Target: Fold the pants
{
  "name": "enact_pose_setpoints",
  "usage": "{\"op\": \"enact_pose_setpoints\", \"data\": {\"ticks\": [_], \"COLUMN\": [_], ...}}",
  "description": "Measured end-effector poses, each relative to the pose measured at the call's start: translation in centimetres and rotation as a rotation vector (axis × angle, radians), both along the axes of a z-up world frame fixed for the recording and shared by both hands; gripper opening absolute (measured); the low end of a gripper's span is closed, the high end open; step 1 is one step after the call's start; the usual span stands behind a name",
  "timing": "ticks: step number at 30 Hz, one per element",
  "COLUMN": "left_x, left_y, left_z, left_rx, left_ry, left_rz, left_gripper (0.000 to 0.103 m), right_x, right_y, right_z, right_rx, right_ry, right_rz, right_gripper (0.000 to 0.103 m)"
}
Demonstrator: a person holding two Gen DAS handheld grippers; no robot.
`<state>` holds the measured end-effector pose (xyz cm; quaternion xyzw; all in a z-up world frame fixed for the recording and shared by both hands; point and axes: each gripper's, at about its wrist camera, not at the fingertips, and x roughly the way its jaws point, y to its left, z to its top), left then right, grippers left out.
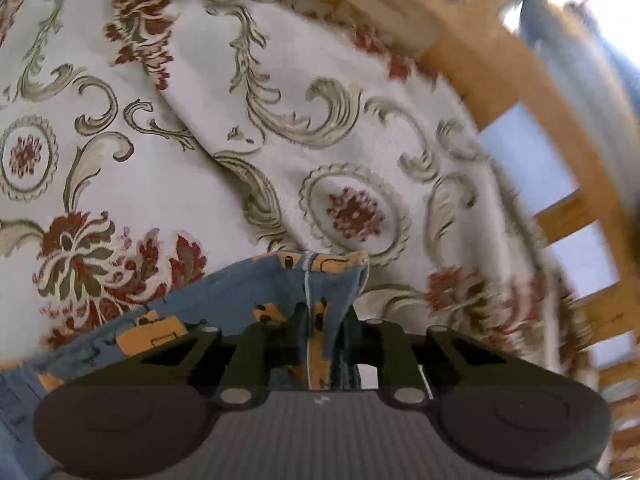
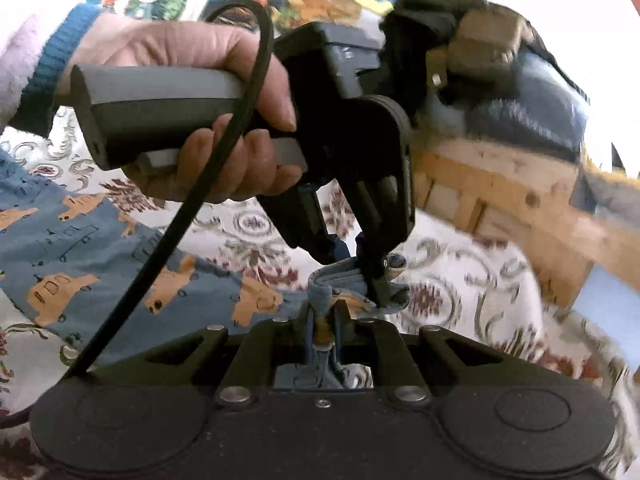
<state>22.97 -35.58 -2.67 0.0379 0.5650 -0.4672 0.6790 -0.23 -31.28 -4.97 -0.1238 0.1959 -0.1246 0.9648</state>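
The pants (image 2: 80,256), blue with orange vehicle prints, are lying on a floral cloth (image 1: 180,160) patterned in cream, green and dark red, which is covering a surface whose kind I cannot tell. A wooden frame (image 1: 500,68) is running along the far edge of that cloth.

In the left wrist view, the left tool (image 1: 320,344) is clamping a bunched edge of the pants between its closed fingers, with a pale seam running up through the grip. The fabric is rising just above the fingertips and trailing away across the cloth on the side farther from the wooden frame.

In the right wrist view, the right tool (image 2: 322,320) is also pinched together on a folded edge of the pants. Just beyond it, the left tool is coming down onto the same bunched edge, touching the fabric right beside the right tool's grip. A hand (image 2: 192,120) is gripping the left tool's grey handle, with a black cable (image 2: 192,200) hanging across it. The rest of the pants is spreading over the cloth beneath that hand.
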Motion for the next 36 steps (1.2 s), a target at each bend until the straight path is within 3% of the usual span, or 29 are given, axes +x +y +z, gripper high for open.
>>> {"op": "enact_pose_setpoints", "data": {"ticks": [7,11,18,20,22,28,30,32,34,36], "left_x": [1.9,3.1,4.5,4.8,4.9,5.0,4.8,4.7,4.7,4.8], "left_y": [8.6,15.1,22.2,23.2,24.2,25.0,24.9,24.8,24.7,24.8], "left_z": [1.4,1.0,-3.6,-5.3,-6.5,-7.2,-7.2,-7.1,-7.0,-7.0], "left_rx": [-0.228,-0.314,-0.282,-0.286,-0.299,-0.388,-0.374,-0.35,-0.304,-0.286], "left_ry": [0.131,0.16,0.181,0.204,0.218,0.235,0.231,0.21,0.185,0.174], "left_rz": [0.13,0.231,0.365,0.405,0.446,0.455,0.452,0.451,0.461,0.474], "left_gripper": [0.018,0.018,0.02,0.032,0.054,0.072,0.069,0.06,0.037,0.024], "right_x": [-0.6,-0.2,2.6,2.8,2.9,3.1,2.9,3.0,3.1,3.3], "right_y": [3.4,6.4,10.3,10.9,11.2,11.4,11.3,11.4,11.4,11.3], "right_z": [2.2,2.5,0.0,-0.9,-1.6,-2.4,-2.8,-2.9,-3.0,-2.9], "right_rx": [-0.074,-0.09,-0.075,-0.083,-0.093,-0.093,-0.096,-0.099,-0.098,-0.095], "right_ry": [-0.076,-0.058,0.114,0.151,0.179,0.206,0.209,0.212,0.218,0.213], "right_rz": [0.15,0.282,0.446,0.466,0.475,0.474,0.473,0.476,0.481,0.482], "right_gripper": [0.01,0.01,0.01,0.01,0.011,0.021,0.022,0.022,0.02,0.013]}}
